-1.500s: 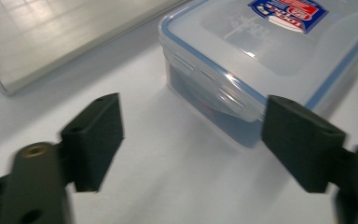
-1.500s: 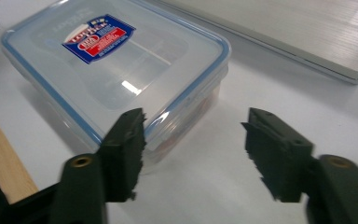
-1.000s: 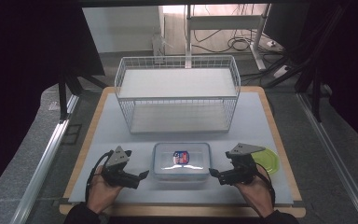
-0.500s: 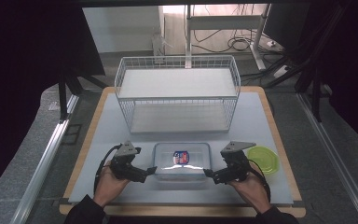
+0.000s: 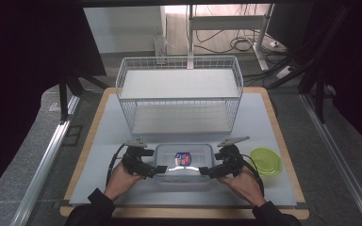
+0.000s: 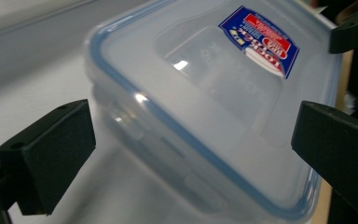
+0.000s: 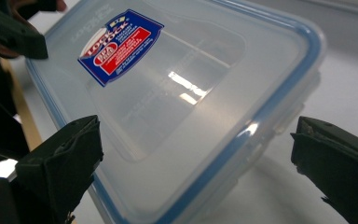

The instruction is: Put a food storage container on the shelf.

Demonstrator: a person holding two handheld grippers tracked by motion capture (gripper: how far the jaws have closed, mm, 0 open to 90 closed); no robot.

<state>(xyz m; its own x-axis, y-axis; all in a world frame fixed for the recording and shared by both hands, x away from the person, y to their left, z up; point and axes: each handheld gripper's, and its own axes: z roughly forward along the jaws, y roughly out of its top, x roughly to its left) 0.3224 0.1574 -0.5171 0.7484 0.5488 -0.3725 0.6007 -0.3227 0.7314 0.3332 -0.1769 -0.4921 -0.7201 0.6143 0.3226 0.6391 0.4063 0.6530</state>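
Observation:
A clear plastic food box with a blue-sealed lid and a red and blue label lies on the table's front middle. My left gripper stands open at its left end, jaws spread either side of the box's corner. At the right end my right gripper is open too, its jaws wide around the opposite corner. In the left gripper view and the right gripper view the lid lies between the jaws without touching them.
A white wire basket rack with two shelves stands behind the box. A green bowl sits just right of my right hand. The grey mat covers a wood-edged table.
Both grippers have moved forward and inward from the front edge, closing in on the two ends of the box. The box has stayed put.

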